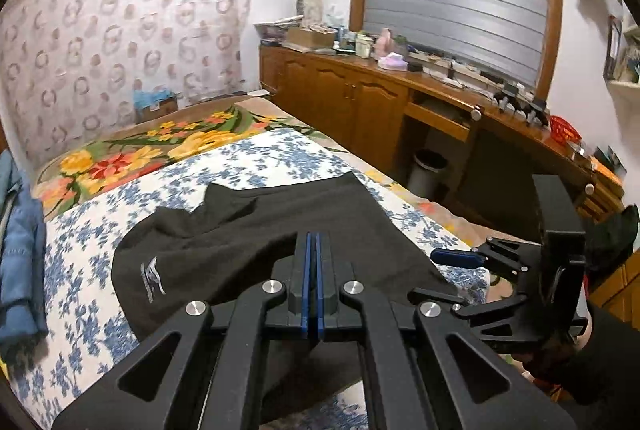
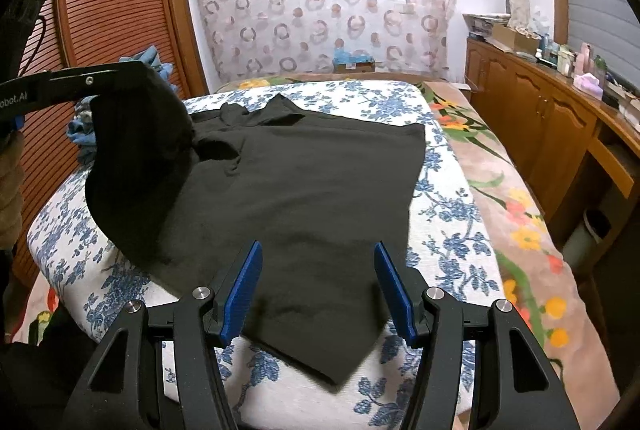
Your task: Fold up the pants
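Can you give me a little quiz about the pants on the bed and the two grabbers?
1. True or false: the right hand-held gripper is open.
2. Which one lifts part of the black pants? A) left hand-held gripper B) right hand-held gripper
3. Fill in: the pants lie on a sheet with ___ flowers.
Key: 1 true; 2 A; 3 blue.

Black pants (image 2: 304, 181) lie spread on the floral bed (image 2: 452, 230), the right gripper (image 2: 316, 290) hovering open-jawed above their near edge while the left gripper (image 2: 80, 85) lifts a fold at the left.
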Demonstrator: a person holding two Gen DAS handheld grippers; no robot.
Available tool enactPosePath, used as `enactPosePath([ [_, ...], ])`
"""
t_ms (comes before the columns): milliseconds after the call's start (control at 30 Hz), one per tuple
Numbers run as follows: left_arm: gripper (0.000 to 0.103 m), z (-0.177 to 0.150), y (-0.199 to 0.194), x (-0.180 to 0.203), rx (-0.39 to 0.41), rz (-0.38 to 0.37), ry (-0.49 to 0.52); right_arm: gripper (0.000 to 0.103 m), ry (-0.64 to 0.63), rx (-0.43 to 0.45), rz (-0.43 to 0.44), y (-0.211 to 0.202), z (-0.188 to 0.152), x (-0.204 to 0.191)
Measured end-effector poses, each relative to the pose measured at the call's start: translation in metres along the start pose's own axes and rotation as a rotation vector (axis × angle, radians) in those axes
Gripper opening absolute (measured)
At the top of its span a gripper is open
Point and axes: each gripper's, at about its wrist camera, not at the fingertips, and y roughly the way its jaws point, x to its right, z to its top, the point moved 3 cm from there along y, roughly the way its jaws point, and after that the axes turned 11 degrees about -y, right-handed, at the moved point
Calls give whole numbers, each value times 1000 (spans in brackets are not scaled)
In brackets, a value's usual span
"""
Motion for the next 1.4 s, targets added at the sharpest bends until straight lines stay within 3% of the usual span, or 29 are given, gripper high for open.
enactPosePath([
  [200,4,1,3,-3,-17,9,-23,60,4,5,-8,-7,-3,6],
  [367,33,-5,7,-7,-30,66,-1,60,2,16,-11,-9,1,8],
  [433,53,-7,5,-13,-27,65,-16,60,-1,18,-10,-7,2,6],
  [533,64,-11,0,-22,-11,74,-36,60,-12,16,-2,-4,4,3],
  [1100,66,-66,-2,-84,-68,165,-146,60,-89,-13,114,26,12,-33],
  [1133,66,-68,-2,-85,-69,167,-147,57,-93,-14,122,29,12,-34],
  [1167,66,-69,-2,-85,-69,168,-149,47,-97,-16,131,31,13,-35],
  [1233,66,-71,-2,-87,-73,166,-154,41,-102,-28,130,37,13,-36],
  [1400,66,-77,2,-87,-88,163,-162,10,-104,-14,151,41,16,-34],
])
